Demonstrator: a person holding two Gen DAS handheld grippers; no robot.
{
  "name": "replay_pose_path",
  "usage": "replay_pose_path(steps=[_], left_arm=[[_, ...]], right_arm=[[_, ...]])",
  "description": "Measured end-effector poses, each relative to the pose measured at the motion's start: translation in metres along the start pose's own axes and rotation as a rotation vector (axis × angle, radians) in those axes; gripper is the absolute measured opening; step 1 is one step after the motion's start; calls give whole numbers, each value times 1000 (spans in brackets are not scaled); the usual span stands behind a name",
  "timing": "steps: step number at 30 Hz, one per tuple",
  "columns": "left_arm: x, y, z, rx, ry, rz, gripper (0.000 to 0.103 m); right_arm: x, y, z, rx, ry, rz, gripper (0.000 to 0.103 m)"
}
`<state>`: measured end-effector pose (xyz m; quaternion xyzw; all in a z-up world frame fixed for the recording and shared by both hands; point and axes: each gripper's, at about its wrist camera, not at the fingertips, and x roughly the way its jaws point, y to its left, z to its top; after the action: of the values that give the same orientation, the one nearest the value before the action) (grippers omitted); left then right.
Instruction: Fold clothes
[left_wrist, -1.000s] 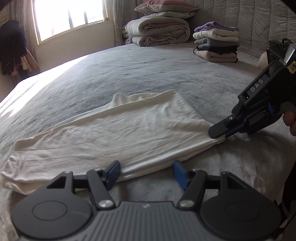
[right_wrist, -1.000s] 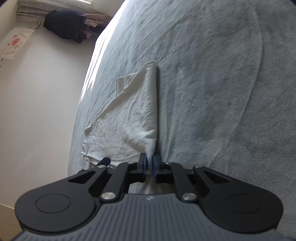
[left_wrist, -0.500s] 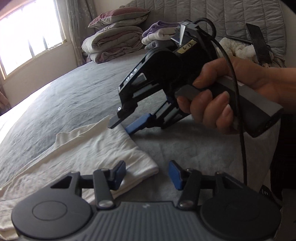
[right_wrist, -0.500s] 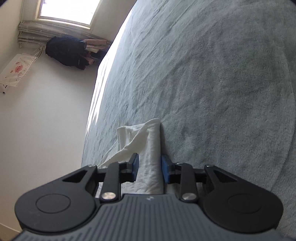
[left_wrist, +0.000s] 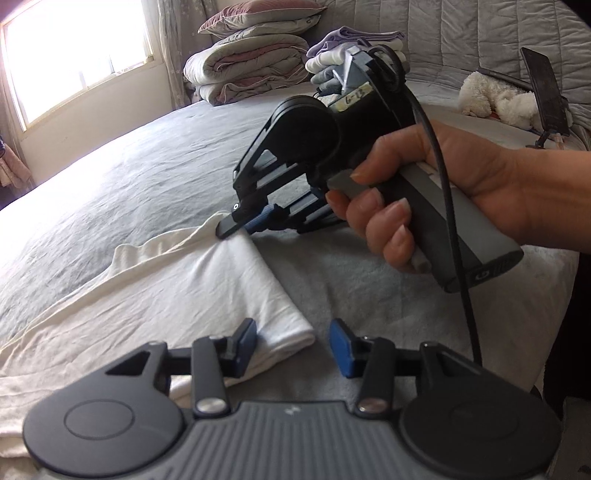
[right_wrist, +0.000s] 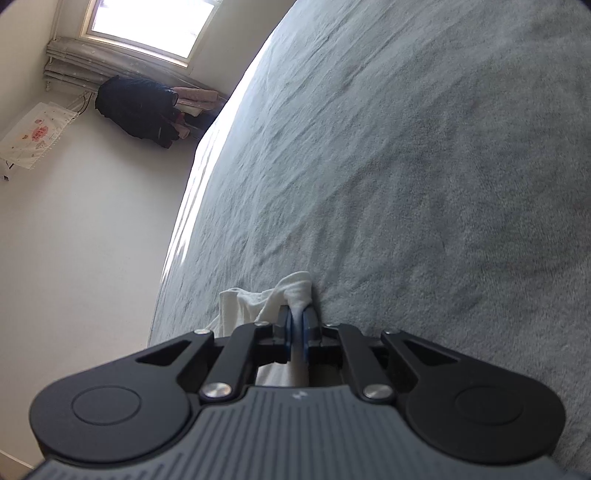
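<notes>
Cream garment (left_wrist: 155, 295) lies part-folded on the grey bed (left_wrist: 129, 177). Our left gripper (left_wrist: 291, 341) is closing around its near corner, pads not yet pressing. Our right gripper (right_wrist: 294, 328), jaws apart half a second ago, now pinches the far corner: both corners nearly ready to lift.

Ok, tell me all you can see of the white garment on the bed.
The white garment looks like thin, creased cotton, folded into a long band lying flat across the grey bed cover. Its far corner is pinched between the closing jaws of the right gripper. Its near folded corner lies between the pads of the closing left gripper, which do not press it yet.
</notes>
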<state>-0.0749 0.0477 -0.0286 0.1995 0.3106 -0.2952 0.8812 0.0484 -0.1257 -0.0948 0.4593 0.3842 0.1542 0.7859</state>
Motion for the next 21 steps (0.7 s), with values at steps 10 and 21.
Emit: replay_pose_path(steps=[10, 21], left_arm=[[2, 18, 4, -180, 30, 49, 11], [-17, 34, 2, -402, -16, 49, 8]], right_arm=[[-4, 9, 21, 9, 17, -4, 7], [-5, 30, 20, -10, 22, -89, 7]])
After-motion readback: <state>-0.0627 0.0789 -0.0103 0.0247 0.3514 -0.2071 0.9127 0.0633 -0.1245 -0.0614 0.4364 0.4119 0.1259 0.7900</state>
